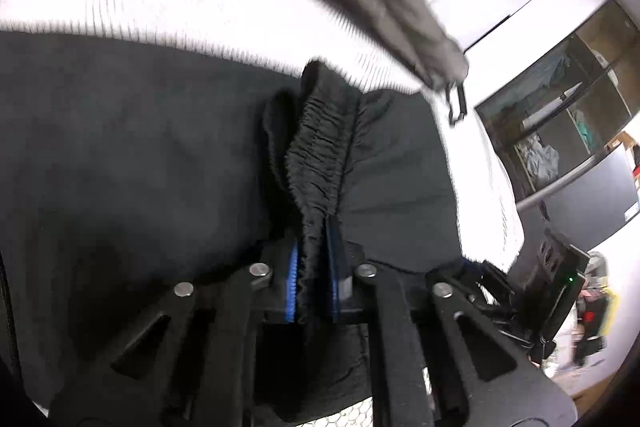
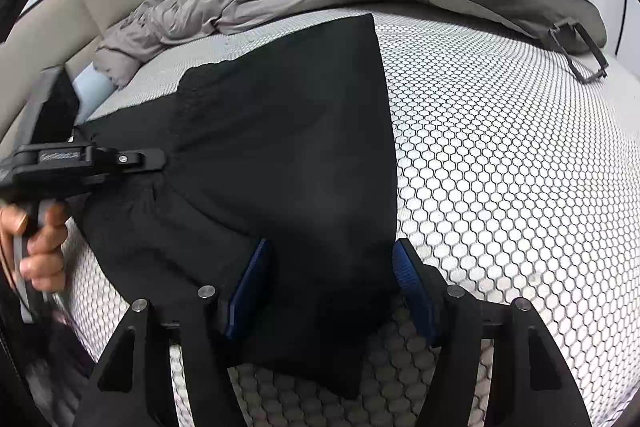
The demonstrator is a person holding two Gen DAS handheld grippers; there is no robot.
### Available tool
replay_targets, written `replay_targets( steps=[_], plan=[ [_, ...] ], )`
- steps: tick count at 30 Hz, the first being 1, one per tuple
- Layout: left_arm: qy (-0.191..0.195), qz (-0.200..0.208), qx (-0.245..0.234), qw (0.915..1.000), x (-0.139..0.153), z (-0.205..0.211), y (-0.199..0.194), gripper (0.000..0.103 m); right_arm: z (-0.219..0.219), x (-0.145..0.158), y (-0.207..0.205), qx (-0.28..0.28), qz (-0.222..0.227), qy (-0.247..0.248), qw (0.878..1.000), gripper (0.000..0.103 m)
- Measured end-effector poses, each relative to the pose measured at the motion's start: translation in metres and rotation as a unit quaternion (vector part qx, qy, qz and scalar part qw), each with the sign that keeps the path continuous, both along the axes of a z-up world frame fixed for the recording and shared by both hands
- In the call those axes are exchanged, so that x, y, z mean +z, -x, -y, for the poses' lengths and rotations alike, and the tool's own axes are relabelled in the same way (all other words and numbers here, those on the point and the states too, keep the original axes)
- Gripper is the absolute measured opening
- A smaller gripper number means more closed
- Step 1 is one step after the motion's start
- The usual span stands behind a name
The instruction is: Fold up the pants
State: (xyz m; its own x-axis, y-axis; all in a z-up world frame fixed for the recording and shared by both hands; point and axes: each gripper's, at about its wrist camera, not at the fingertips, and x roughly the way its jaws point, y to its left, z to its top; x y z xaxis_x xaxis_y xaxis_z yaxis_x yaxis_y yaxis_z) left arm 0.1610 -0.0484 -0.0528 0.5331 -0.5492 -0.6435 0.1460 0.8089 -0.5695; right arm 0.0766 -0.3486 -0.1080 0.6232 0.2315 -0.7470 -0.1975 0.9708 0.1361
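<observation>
my left gripper (image 1: 314,263) is clenched on the gathered waistband (image 1: 320,143) of the black pants (image 2: 288,155), pinning that end so the fold has an anchor; it reaches in low from the left. the pants lie spread on the honeycomb mattress (image 2: 500,167). my right gripper (image 2: 332,287) sits low, jaws parted astride the near edge, probably ready to pinch.

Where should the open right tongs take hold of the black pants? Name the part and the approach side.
Grip the near hem edge of the black pants, the fabric already lying between the open right tongs. Come in low from the near side, along the honeycomb-patterned mattress: that edge lies flat and free, while the left tongs already pinch the gathered waistband.
</observation>
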Motion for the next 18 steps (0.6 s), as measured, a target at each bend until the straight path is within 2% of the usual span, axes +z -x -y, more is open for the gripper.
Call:
replay_targets(
  steps=[3, 6, 7, 9, 10, 11, 13, 15, 18],
  plan=[
    [-0.010, 0.040, 0.033, 0.9986, 0.024, -0.022, 0.010, 0.006, -0.006, 0.004, -0.006, -0.009, 0.001, -0.008, 1.000, 0.069],
    [-0.033, 0.049, 0.067, 0.9960, 0.033, -0.052, 0.021, 0.006, -0.017, 0.013, -0.011, -0.004, 0.009, -0.011, 1.000, 0.068],
    [-0.046, 0.048, 0.077, 0.9948, 0.032, -0.059, 0.023, 0.006, -0.021, 0.014, -0.014, -0.001, 0.010, -0.013, 1.000, 0.069],
    [-0.107, 0.034, 0.108, 0.9879, 0.023, -0.076, 0.024, 0.007, -0.028, 0.014, -0.018, 0.005, 0.005, -0.011, 1.000, 0.069],
    [-0.125, 0.019, 0.113, 0.9855, 0.015, -0.083, 0.022, 0.009, -0.030, 0.012, -0.019, 0.010, -0.001, -0.013, 1.000, 0.069],
    [-0.123, 0.009, 0.113, 0.9859, 0.008, -0.089, 0.021, 0.010, -0.032, 0.012, -0.021, 0.013, -0.005, -0.015, 1.000, 0.069],
    [-0.117, -0.010, 0.111, 0.9869, -0.003, -0.096, 0.019, 0.022, -0.031, 0.008, -0.020, 0.021, -0.018, -0.026, 0.999, 0.069],
    [-0.118, -0.012, 0.113, 0.9865, -0.005, -0.097, 0.025, 0.027, -0.025, 0.007, -0.014, 0.026, -0.028, -0.047, 0.998, 0.068],
    [-0.126, -0.009, 0.114, 0.9854, 0.001, -0.100, 0.039, 0.032, -0.008, 0.006, -0.004, 0.033, -0.050, -0.125, 0.990, 0.065]
  ],
)
